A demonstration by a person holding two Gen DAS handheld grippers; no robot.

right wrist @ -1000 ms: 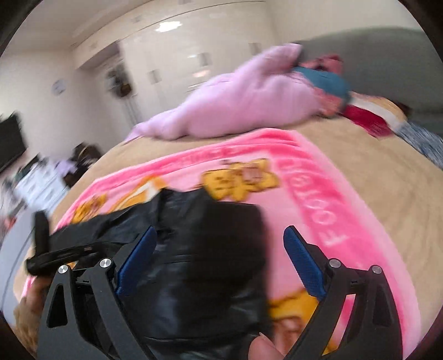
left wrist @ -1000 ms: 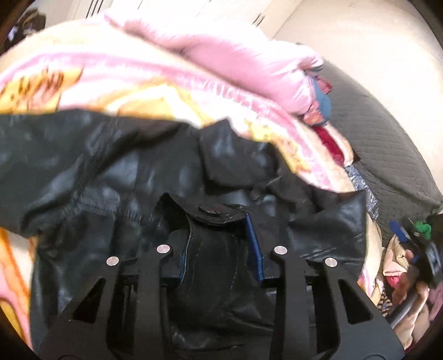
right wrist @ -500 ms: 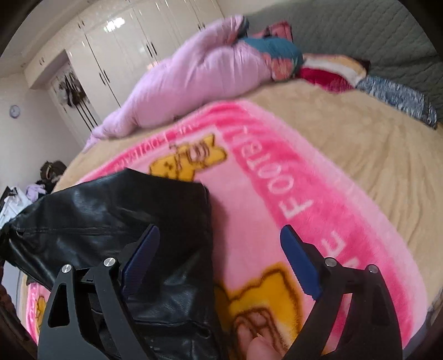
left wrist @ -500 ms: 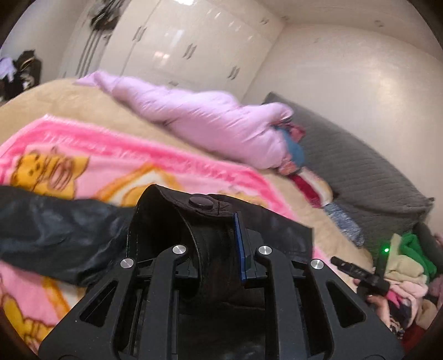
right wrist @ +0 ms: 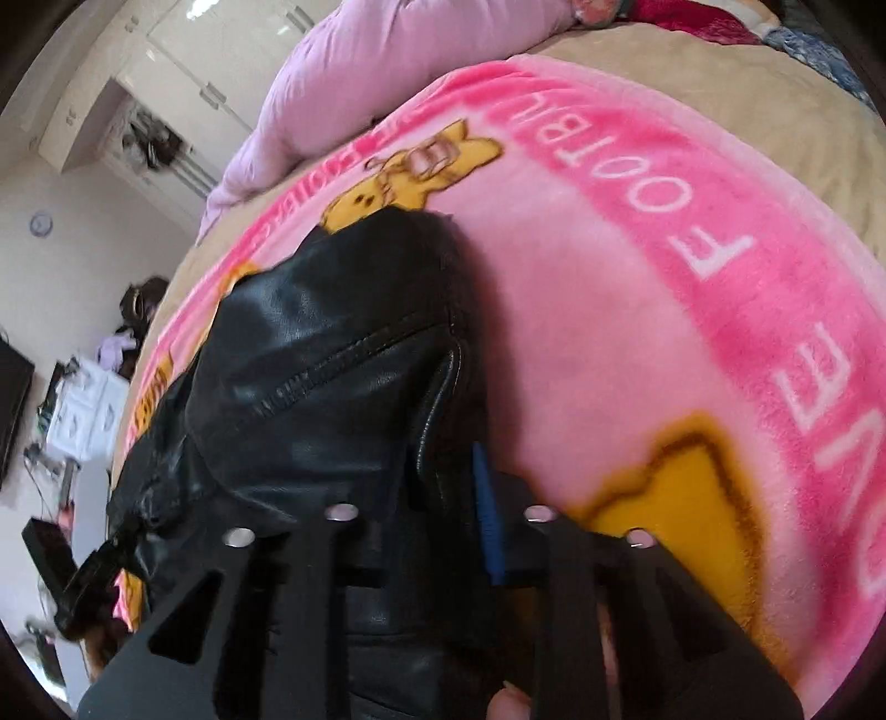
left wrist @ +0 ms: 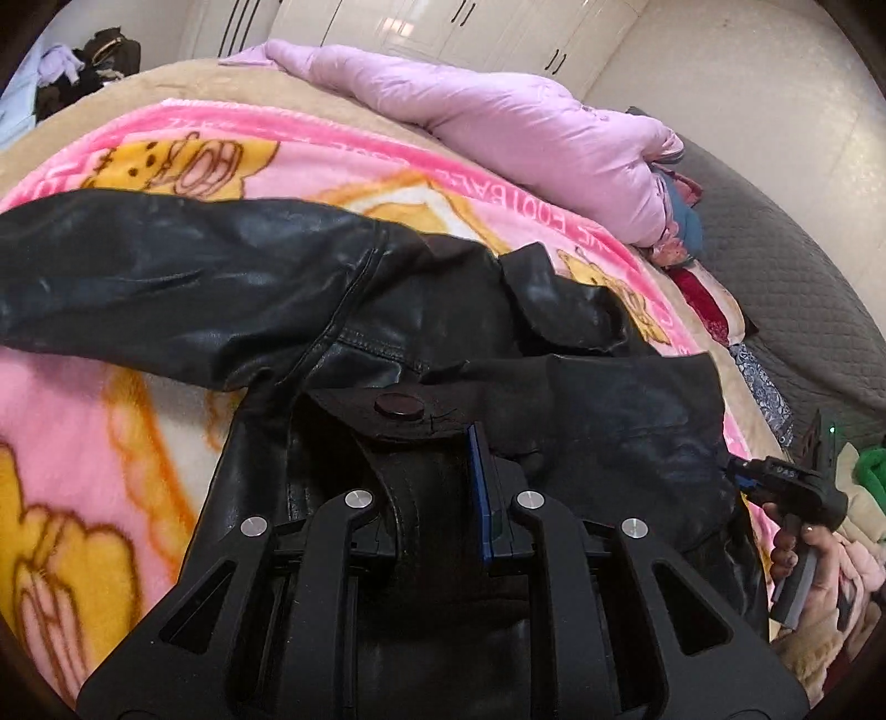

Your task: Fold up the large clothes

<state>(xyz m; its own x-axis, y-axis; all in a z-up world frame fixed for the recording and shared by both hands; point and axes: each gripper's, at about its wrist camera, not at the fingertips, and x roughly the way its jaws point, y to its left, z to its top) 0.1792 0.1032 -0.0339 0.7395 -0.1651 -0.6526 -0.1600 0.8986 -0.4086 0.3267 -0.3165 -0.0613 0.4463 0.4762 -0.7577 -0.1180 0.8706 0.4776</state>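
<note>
We are holding the black leather jacket [left wrist: 387, 310], lying on the pink blanket [left wrist: 111, 443], with our left gripper [left wrist: 437, 487] clamping its snap tab and our right gripper [right wrist: 443, 498], jaws just closing, pinching its edge, because it is looking heavy, limp and slippery.

A wide bed [left wrist: 183, 75] in a tan cover carries a pink cartoon blanket [right wrist: 637, 310] and a lilac quilt [left wrist: 498, 127]. Its grey quilted headboard [left wrist: 775, 266] meets a cream wall [left wrist: 747, 83]. Glossy white wardrobe doors [left wrist: 421, 25] reflect ceiling light. In the right wrist view, a round clock [right wrist: 41, 224] hangs on the wall.
</note>
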